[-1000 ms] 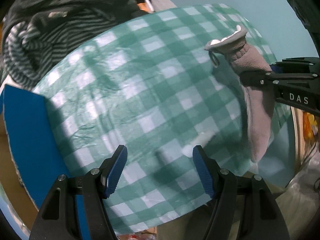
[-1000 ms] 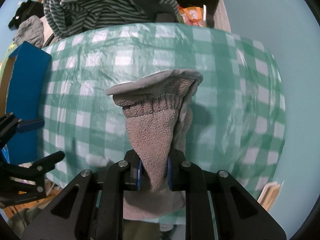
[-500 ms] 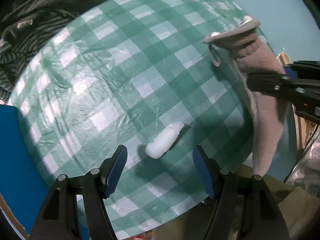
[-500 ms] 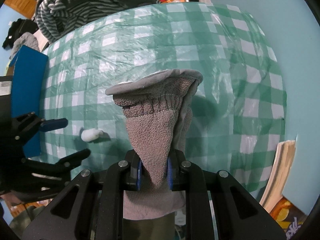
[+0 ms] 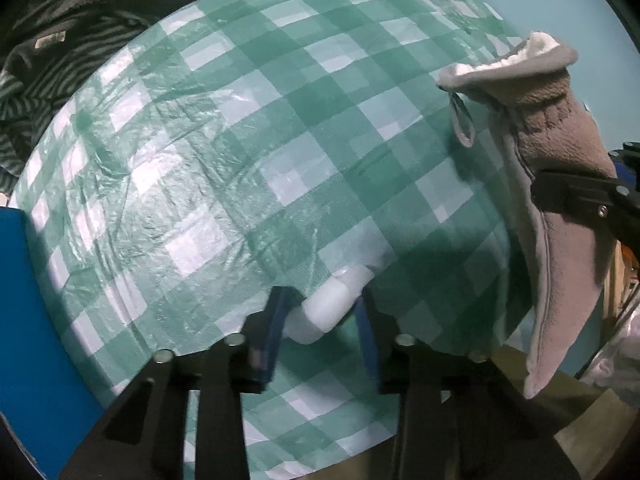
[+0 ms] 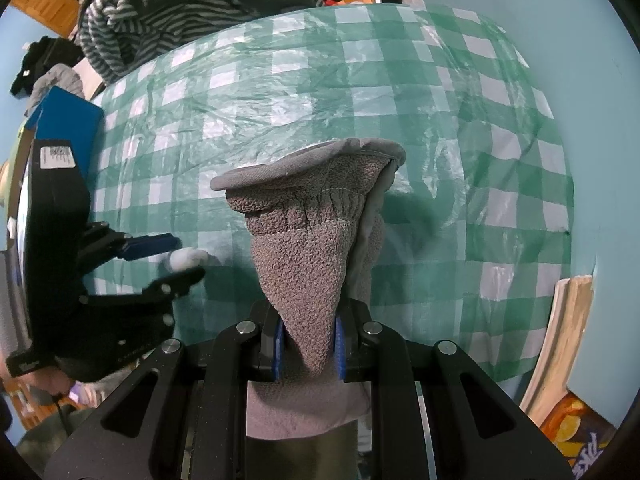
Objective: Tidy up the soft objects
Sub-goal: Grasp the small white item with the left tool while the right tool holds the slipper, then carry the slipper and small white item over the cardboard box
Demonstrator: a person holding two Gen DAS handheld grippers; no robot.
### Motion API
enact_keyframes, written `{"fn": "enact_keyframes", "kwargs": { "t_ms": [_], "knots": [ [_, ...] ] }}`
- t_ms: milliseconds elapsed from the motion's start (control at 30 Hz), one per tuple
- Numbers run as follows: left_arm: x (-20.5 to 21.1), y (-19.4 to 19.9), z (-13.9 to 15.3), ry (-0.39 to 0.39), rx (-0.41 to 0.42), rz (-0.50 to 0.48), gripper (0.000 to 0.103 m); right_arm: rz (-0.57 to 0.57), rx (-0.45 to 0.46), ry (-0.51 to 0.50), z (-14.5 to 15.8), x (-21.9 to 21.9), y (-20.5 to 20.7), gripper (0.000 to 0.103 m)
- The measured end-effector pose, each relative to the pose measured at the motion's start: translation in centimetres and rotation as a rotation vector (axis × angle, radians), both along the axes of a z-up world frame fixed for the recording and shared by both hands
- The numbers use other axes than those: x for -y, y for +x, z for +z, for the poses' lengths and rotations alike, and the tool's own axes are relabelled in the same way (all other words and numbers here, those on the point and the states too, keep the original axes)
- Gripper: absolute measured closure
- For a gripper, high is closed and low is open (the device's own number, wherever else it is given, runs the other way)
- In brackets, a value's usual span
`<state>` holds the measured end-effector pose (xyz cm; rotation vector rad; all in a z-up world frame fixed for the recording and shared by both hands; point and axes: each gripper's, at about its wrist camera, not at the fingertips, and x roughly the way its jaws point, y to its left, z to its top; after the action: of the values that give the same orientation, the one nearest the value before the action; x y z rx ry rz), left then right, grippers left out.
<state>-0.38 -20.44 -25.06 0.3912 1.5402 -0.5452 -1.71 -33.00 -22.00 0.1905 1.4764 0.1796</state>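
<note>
I see a table with a green and white checked cloth. A small white soft roll lies on it near the front edge. A striped top is piled at the far side.

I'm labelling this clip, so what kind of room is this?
Probably a lived-in home room: a table under a green checked plastic tablecloth, striped clothing heaped at its far edge, pale blue walls.
</note>
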Motion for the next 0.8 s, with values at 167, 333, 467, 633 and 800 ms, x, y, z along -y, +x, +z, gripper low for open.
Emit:
{"fn": "enact_keyframes", "kwargs": {
  "t_ms": [167,333,467,633,800],
  "knots": [
    [-0.5,0.4,0.2,-0.015,-0.001,0.010,0.083,0.023,0.010,0.002,0.4,-0.5,0.3,0.086],
    [-1.4,0.4,1.2,-0.024,0.010,0.030,0.084,0.045,0.023,0.000,1.1,-0.9,0.7,0.086],
    [-2.0,0.9,2.4,-0.040,0.034,0.058,0.084,0.057,0.037,0.003,1.8,-1.1,1.1,0.086],
    [-3.7,1.4,4.9,-0.038,0.070,0.096,0.084,0.075,0.058,0.008,3.1,-1.5,1.8,0.086],
    [-4.6,2.0,7.5,-0.046,0.121,0.151,0.084,0.095,0.089,0.014,4.8,-1.9,2.2,0.086]
  ]
}}
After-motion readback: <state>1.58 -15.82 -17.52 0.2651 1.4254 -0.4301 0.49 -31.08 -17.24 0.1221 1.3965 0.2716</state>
